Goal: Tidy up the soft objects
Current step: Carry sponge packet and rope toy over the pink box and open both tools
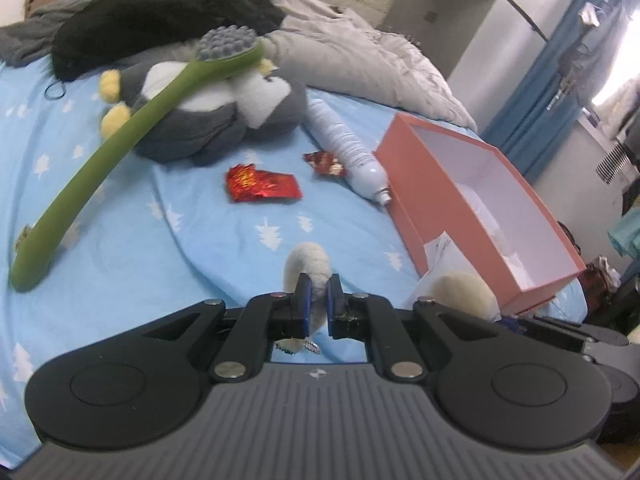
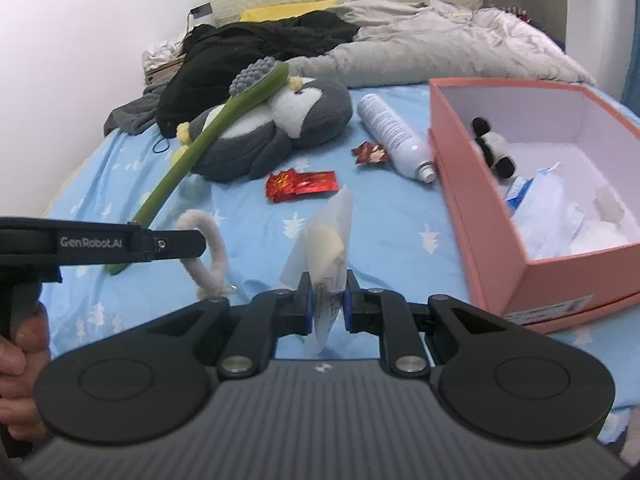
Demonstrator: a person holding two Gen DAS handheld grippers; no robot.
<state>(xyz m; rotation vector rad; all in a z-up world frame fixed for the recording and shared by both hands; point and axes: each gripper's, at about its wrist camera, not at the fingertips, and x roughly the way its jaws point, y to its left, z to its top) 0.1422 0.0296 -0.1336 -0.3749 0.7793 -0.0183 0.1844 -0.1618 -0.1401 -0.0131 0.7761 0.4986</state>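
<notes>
My left gripper (image 1: 317, 294) is shut on a white fluffy loop (image 1: 308, 266) and holds it above the blue bed sheet; the loop also shows in the right wrist view (image 2: 208, 248). My right gripper (image 2: 327, 294) is shut on a clear plastic packet with a cream soft piece inside (image 2: 328, 240). A pink box (image 2: 480, 208) stands to the right, with a small panda plush (image 2: 494, 150) and white wrapping inside. A grey penguin plush (image 2: 280, 128) lies further back under a green long-handled brush (image 2: 208, 140).
A white spray bottle (image 2: 394, 136) lies beside the box. Two red foil wrappers (image 2: 302, 184) lie on the sheet (image 2: 400, 240). Black clothing (image 2: 240, 52) and a grey duvet (image 2: 440, 40) are piled at the back by the headboard.
</notes>
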